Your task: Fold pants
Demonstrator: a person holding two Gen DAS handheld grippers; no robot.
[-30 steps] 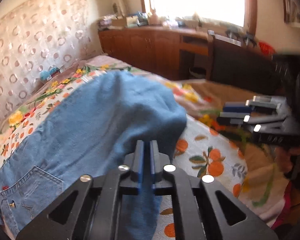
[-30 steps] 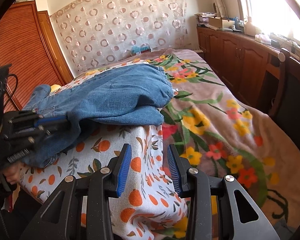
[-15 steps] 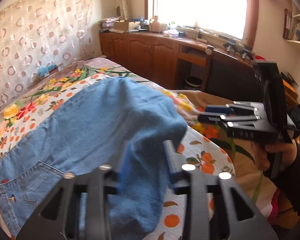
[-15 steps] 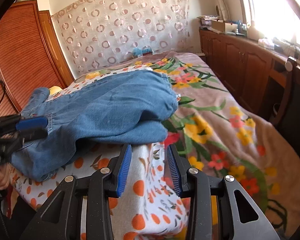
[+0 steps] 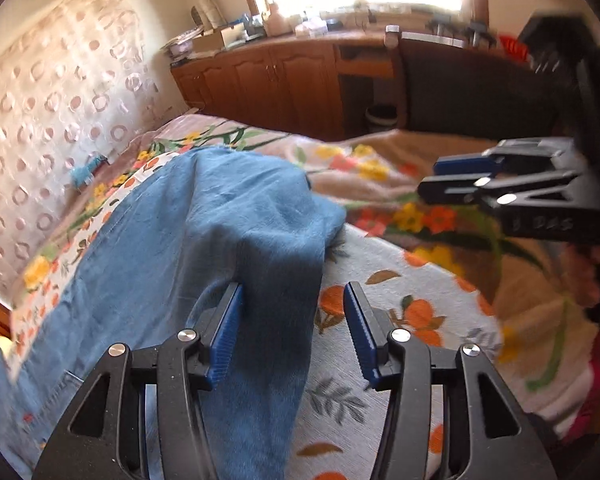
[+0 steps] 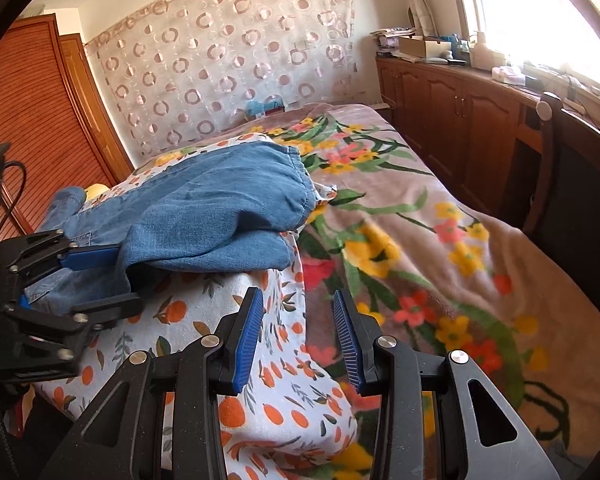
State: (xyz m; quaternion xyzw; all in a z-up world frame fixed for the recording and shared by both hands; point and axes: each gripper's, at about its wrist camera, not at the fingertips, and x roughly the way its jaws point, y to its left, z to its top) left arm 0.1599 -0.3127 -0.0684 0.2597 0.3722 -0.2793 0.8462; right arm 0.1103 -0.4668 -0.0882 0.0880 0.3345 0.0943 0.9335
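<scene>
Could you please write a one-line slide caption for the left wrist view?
Left gripper opening around folded jeans on a floral bedspread, right gripper empty nearby.

The only lettering in either view stands on the black side of the right gripper (image 5: 428, 182), seen from the left wrist camera: pale raised characters, blurred, that look like "DAS" with one unclear mark before them. Nothing else can be read; the items on the cabinet top (image 6: 456, 66) are too small and bright.
</scene>
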